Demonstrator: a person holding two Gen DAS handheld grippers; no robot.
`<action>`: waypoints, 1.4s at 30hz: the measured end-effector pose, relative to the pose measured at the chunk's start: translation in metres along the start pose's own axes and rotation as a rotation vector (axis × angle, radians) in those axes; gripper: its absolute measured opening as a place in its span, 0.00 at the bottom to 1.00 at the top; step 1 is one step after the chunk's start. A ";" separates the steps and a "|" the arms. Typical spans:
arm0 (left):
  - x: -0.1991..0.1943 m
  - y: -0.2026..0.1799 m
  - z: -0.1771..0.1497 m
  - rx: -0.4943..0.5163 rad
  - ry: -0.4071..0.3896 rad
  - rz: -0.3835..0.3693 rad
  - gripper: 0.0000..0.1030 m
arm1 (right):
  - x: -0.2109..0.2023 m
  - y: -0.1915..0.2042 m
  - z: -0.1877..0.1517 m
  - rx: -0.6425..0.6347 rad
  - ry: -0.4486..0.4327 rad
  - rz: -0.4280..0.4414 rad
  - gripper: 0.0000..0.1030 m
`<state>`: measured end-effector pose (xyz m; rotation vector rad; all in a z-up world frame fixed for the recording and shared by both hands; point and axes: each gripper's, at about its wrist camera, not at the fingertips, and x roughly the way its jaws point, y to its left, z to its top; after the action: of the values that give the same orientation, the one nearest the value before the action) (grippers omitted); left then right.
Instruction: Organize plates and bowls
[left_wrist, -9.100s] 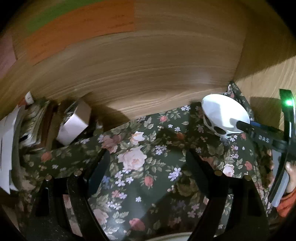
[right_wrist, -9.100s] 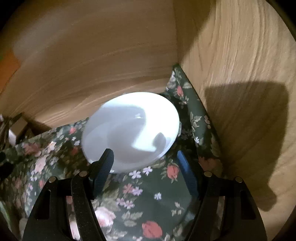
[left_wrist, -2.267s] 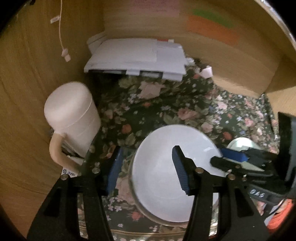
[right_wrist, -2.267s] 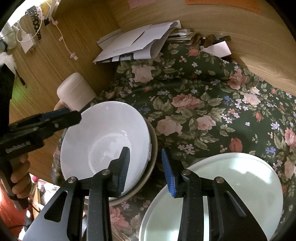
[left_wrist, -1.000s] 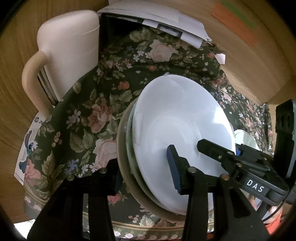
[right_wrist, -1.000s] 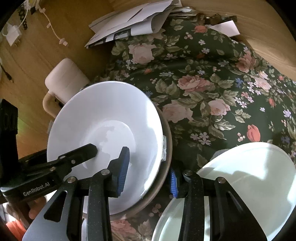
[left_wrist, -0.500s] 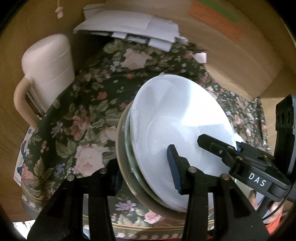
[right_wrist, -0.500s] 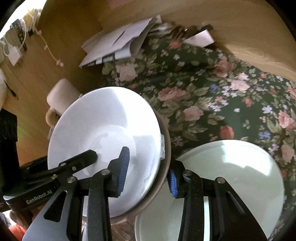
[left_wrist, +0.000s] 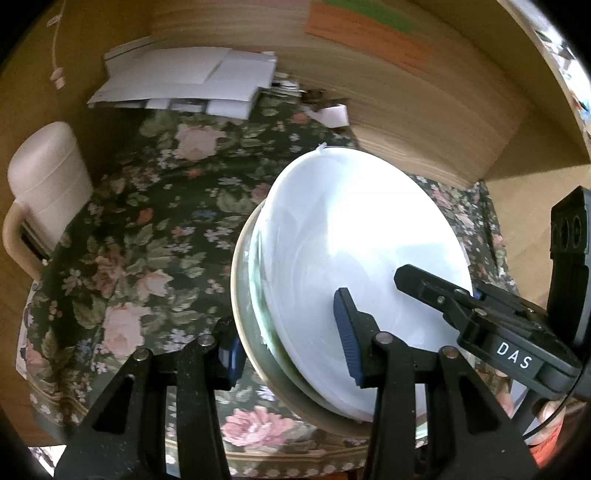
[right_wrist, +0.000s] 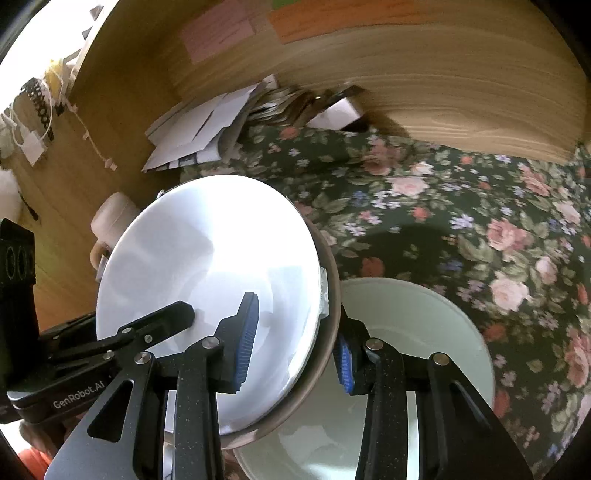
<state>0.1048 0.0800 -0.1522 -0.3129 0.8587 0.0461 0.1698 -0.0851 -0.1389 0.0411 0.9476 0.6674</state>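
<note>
A white bowl (left_wrist: 351, 229) sits nested in a tan bowl (left_wrist: 239, 288), with a thin greenish dish edge between them. The stack hangs tilted above the flowered tablecloth (left_wrist: 147, 240). My left gripper (left_wrist: 290, 343) is shut on the stack's near left rim, one pad inside the white bowl and one outside the tan one. My right gripper (right_wrist: 295, 352) is shut on the opposite rim of the same stack (right_wrist: 207, 251). Each view shows the other gripper's finger (right_wrist: 155, 325) reaching into the bowl. A pale green plate (right_wrist: 406, 325) lies on the cloth under the stack's right side.
A cream mug (left_wrist: 48, 184) stands upside down at the cloth's left edge beside a wooden wall. A pile of white papers (left_wrist: 184, 81) lies at the back. The wooden back wall (right_wrist: 443, 74) carries orange, green and pink notes. A cord (right_wrist: 88, 144) hangs on the left wall.
Both grippers, still shut on the stack, have carried it up and to the right. The mug has dropped away to the left, and the pale green plate now lies further under the stack.
</note>
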 end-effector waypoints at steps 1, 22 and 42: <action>0.000 -0.003 -0.001 0.007 0.000 -0.004 0.42 | -0.003 -0.003 -0.001 0.006 -0.003 -0.006 0.33; 0.025 -0.053 -0.017 0.087 0.076 -0.086 0.42 | -0.034 -0.054 -0.033 0.103 -0.003 -0.080 0.33; 0.015 -0.047 -0.009 0.130 0.002 -0.055 0.44 | -0.049 -0.061 -0.040 0.060 -0.073 -0.149 0.44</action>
<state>0.1164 0.0310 -0.1570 -0.2146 0.8507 -0.0609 0.1510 -0.1704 -0.1461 0.0474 0.8909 0.4963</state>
